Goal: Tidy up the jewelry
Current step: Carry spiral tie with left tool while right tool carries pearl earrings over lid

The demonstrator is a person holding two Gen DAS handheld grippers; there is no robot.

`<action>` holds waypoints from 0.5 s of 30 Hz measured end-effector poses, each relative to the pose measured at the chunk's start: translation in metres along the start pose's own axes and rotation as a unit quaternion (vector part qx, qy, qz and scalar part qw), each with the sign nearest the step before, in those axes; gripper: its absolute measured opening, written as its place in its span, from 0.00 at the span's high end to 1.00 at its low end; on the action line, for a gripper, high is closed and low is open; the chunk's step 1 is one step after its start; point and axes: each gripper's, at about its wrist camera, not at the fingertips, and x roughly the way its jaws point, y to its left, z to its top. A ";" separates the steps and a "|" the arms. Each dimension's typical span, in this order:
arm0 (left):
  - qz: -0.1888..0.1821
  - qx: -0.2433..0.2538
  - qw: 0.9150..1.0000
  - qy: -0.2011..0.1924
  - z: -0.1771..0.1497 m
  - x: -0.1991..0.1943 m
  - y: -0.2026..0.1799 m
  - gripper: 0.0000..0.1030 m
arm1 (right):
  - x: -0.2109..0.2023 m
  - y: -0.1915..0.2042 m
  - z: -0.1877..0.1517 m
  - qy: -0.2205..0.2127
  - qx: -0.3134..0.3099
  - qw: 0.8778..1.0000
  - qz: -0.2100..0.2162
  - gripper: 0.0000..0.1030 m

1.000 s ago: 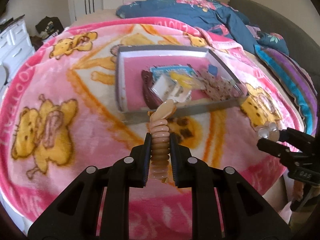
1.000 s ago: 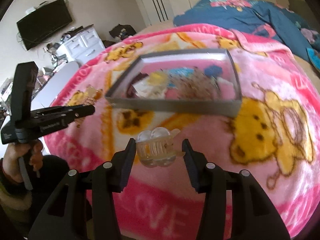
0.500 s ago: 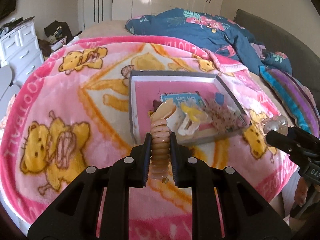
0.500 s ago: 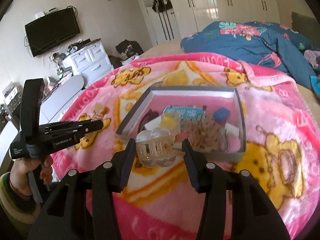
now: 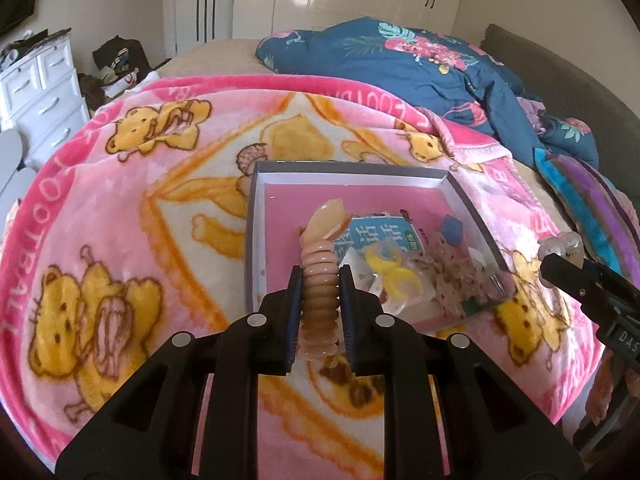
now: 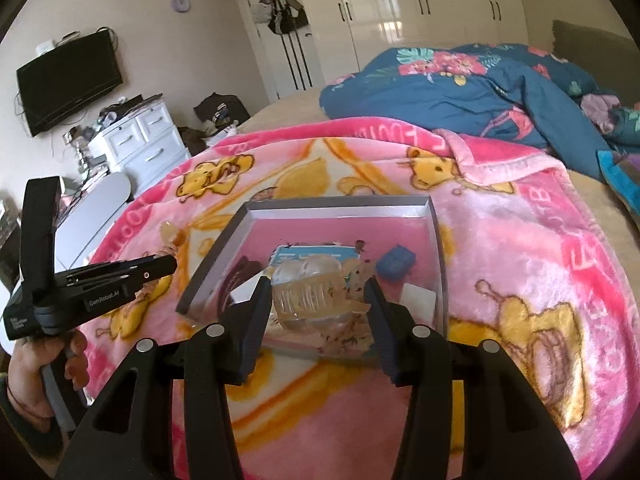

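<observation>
Above the pink blanket [image 5: 120,200] near the grey tray [image 5: 251,240], the left tongs [image 5: 320,300] clamp a tan spiral hair tie [image 5: 320,292] while the right tongs [image 6: 316,300] clamp a clear claw clip [image 6: 308,292].

The left gripper [image 5: 320,280] pointed down at a slant, its jaws pinched tight on a coiled clip [image 5: 320,292] that stood up between the pads. A hand [image 6: 44,376] gripped its handle from below, fingers wrapped round the grip. The right gripper [image 6: 316,304] sat off to the other side, also tilted downward, jaws half apart with a clear claw clip [image 6: 310,294] spanning the gap; the left pad pressed on it, and the right one seemed to, though glare blurred that edge. From the left wrist view, only the right gripper's black fingers [image 5: 576,280] showed. The two grippers were well apart.
</observation>
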 end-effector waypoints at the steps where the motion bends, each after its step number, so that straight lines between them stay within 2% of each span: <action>1: 0.003 -0.004 1.000 0.003 0.001 0.006 0.001 0.90 | 0.004 -0.003 0.000 0.002 0.003 1.000 -0.005 0.55; 8: 0.008 -0.016 0.999 0.026 -0.002 0.034 0.009 0.90 | 0.036 -0.007 -0.004 0.029 0.001 0.999 -0.017 0.55; 15: 0.021 -0.017 0.999 0.035 -0.005 0.044 0.017 0.90 | 0.067 -0.002 -0.011 0.053 -0.001 0.998 -0.021 0.55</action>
